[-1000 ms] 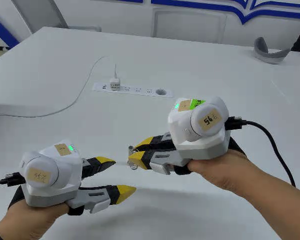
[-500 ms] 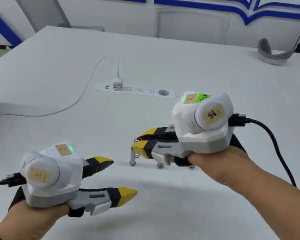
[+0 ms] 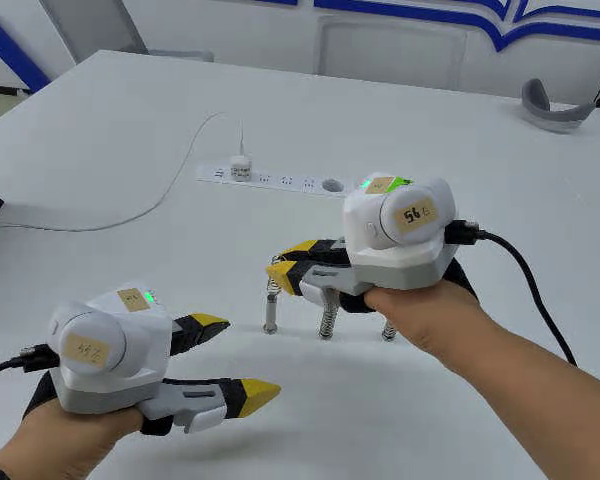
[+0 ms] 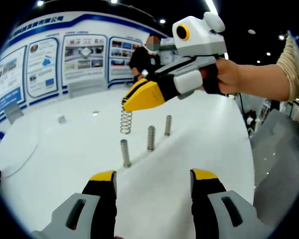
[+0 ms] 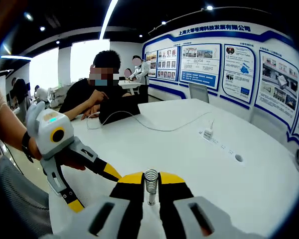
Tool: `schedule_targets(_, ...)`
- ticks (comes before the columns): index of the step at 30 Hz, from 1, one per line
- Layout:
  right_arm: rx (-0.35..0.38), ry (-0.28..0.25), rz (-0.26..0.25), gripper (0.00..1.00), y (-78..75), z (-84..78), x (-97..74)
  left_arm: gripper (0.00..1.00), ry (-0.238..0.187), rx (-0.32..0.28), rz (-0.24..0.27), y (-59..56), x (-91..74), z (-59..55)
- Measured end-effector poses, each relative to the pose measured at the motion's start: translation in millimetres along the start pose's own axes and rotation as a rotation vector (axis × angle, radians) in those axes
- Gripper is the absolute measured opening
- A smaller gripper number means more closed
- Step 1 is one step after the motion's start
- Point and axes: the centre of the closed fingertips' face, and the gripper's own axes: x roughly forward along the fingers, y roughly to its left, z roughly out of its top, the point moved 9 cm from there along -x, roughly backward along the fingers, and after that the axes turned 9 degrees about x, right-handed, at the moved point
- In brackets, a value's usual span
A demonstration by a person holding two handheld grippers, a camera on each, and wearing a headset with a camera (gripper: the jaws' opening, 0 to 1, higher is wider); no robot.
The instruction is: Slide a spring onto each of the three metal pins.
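Right tongs [image 3: 280, 276], centre of the head view, clenched on a spring [image 4: 126, 122] — held over the top of the leftmost pin [image 3: 270, 316], bare. Middle pin [image 3: 327, 320] and right pin [image 3: 388, 330] each carry their own spring. Left tongs [image 3: 244, 356], lower left, released — jaws wide above the tabletop [image 3: 130, 140].

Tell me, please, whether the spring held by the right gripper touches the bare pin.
Apart. The left gripper view shows the spring, hanging from the right gripper, with a clear gap above the bare pin.
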Motion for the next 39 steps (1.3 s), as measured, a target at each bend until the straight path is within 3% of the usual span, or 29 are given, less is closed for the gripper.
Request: schedule_targets(39, 0.036, 0.089, -0.009, 0.12, -5.4, -30.1, 27.4, 0.6, 0.018, -0.016, 0.0, 3.4, 1.9, -7.4)
